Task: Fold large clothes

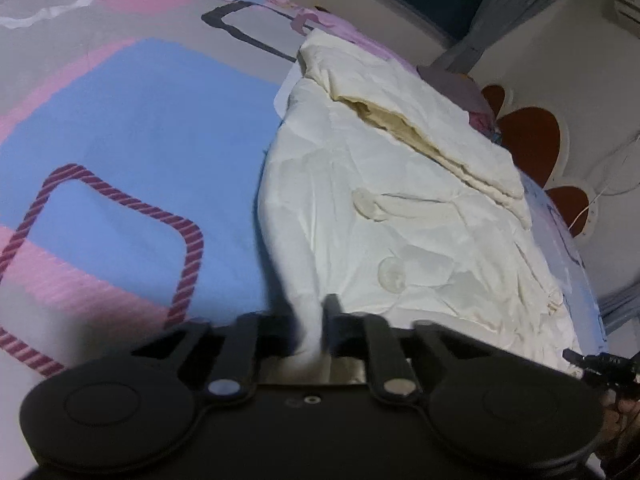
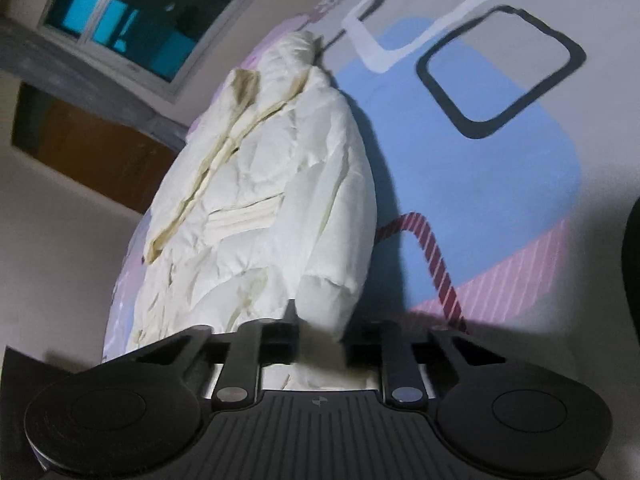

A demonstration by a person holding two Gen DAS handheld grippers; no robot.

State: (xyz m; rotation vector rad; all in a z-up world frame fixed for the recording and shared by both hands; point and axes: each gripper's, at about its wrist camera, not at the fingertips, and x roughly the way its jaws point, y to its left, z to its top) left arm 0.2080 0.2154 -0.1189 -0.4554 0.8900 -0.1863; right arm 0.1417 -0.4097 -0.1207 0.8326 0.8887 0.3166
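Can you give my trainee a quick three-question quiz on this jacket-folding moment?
1. True or false: the left claw is shut on the jacket.
2. What does the jacket lie on: A a wooden floor, B a bedspread, C a chair?
3. What colour is the jacket?

Key: 1 true; 2 B; 3 cream-white.

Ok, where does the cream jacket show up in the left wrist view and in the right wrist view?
Left wrist: the cream jacket fills centre to right, a strip of it running down into the left claw.
Right wrist: it lies centre-left, its near edge between the right claw fingers.
Shared landmark: the dark red rope loop printed on the bedspread.
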